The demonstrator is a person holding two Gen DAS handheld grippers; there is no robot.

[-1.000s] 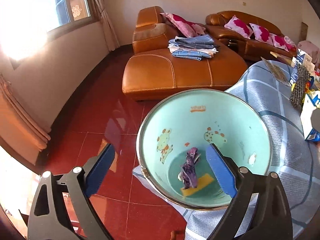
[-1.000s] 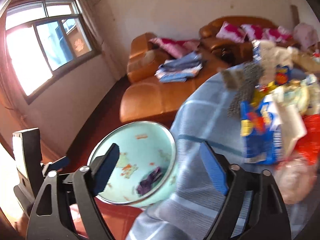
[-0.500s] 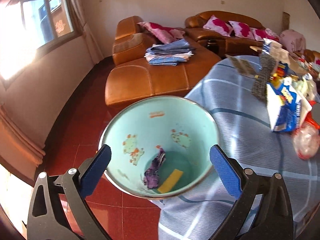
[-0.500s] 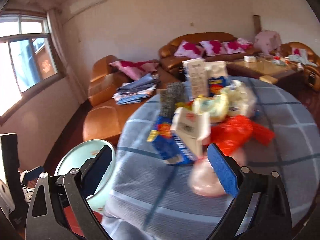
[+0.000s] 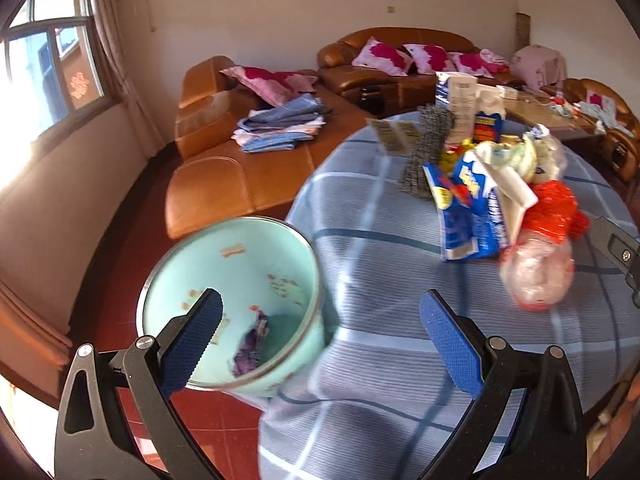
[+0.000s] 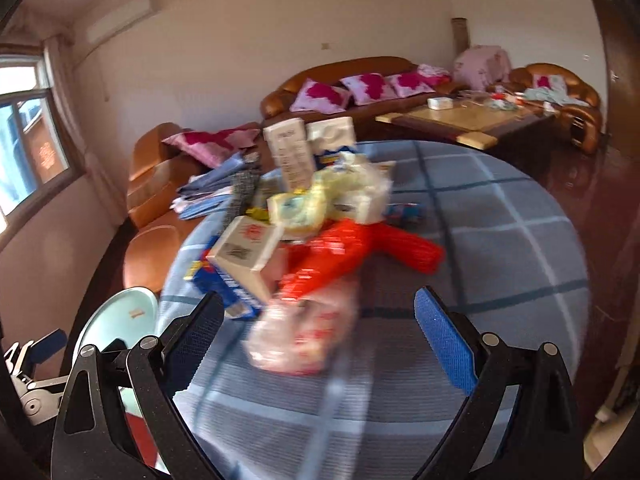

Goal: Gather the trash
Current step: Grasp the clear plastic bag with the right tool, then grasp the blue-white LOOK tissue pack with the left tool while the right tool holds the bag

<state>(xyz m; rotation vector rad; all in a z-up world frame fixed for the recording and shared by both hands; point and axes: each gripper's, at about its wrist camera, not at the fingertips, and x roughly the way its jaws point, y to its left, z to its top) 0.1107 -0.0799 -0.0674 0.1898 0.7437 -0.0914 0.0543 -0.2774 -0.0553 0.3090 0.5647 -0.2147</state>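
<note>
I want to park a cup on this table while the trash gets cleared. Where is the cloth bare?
Bare tablecloth lies on the near side, between the clear plastic bag and the table edge beside the mint bin, and on the far right past the red bag. The middle is crowded with trash.

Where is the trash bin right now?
In the left wrist view, the light green bin sits low on the left, on the red floor beside the round table.
</note>
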